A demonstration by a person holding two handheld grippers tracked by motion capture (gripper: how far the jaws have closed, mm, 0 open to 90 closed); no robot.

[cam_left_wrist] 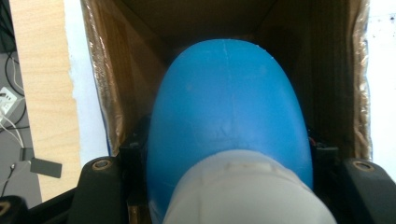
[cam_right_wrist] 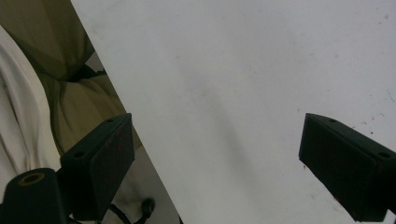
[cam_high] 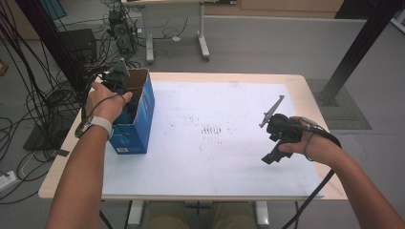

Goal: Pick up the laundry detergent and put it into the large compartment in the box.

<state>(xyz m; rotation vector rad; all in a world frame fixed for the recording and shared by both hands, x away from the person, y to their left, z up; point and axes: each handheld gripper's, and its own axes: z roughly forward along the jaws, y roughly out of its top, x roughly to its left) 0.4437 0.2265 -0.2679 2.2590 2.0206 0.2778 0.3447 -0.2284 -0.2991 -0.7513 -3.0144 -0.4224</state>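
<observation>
The left gripper is clamping its jaws on a blue rounded object with a pale grey end, holding it inside the open cardboard box; in the high view the left hand is sitting over the mouth of that blue-sided box at the table's left edge; the step in hand looks like either placing the object in the box or lifting it out, and I cannot tell which; the next move calls for a straight path past the box walls; the right gripper is idling with jaws wide apart and nothing between them, hanging above the white mat well apart from the box.
</observation>
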